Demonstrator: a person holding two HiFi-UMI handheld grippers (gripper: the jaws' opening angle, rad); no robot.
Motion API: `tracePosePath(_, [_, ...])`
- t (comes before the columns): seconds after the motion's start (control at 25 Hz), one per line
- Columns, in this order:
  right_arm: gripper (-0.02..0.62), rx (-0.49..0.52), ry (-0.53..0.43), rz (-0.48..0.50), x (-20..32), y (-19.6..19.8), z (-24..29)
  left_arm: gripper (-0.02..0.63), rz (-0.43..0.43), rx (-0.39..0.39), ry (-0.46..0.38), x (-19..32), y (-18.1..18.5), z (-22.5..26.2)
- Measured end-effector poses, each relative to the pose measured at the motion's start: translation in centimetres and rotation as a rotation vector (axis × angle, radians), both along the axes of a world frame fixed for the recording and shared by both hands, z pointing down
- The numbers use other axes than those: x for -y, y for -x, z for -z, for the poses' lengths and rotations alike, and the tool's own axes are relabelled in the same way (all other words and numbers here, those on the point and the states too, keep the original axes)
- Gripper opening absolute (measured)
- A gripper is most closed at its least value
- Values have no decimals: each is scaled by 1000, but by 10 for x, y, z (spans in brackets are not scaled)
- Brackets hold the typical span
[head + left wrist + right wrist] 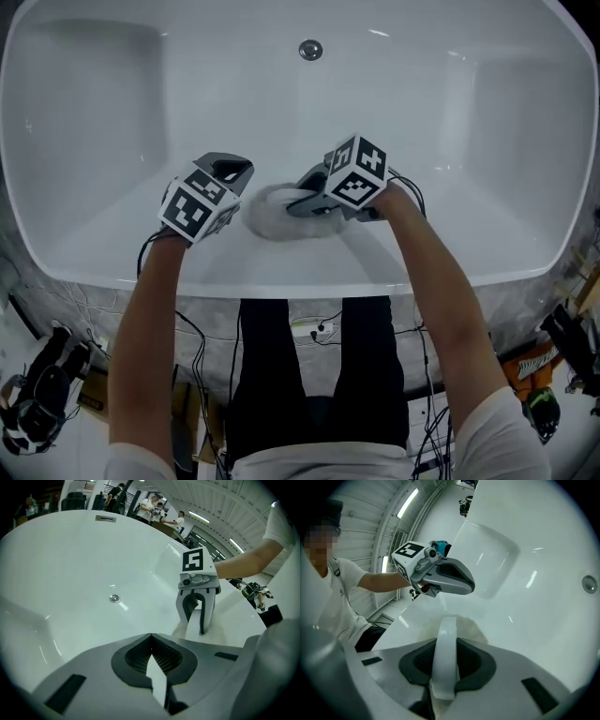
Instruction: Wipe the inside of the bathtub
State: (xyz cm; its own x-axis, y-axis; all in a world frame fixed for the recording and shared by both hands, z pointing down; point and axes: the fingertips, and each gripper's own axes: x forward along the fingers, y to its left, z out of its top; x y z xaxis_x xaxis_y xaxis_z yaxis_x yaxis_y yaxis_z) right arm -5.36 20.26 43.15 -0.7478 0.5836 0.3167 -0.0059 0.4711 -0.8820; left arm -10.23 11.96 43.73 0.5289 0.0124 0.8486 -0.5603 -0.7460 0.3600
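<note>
The white bathtub (441, 112) fills the head view, its drain (310, 50) at the far middle. A white fluffy wiping pad (274, 216) lies on the tub's near inner slope. My right gripper (306, 195) is shut on the pad's white strap handle (444, 653), and the pad (469, 629) shows just beyond the jaws. In the left gripper view the right gripper (197, 620) stands upright on that handle. My left gripper (234, 172) hovers just left of the pad, shut, holding nothing I can make out. Its closed jaws (151, 643) point toward the drain (114, 598).
The tub's near rim (309, 281) runs under both forearms. Cables and a socket strip (319, 328) lie on the floor by the person's legs, with tools (37, 394) at the left and gear (553, 375) at the right. An overflow slot (106, 519) sits on the far wall; people (152, 510) stand behind.
</note>
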Motion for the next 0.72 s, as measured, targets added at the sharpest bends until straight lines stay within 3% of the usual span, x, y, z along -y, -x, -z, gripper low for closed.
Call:
tracePosePath(0.24, [91, -64, -58, -5, 27, -9, -67, 6, -12, 7, 22, 15, -20, -35])
tracePosePath(0.52, [91, -198, -70, -120, 136, -158, -252, 6, -64, 30, 110, 114, -184, -175])
tracePosePath(0.72, [91, -271, -81, -144, 162, -142, -314, 6, -71, 40, 138, 134, -169, -217])
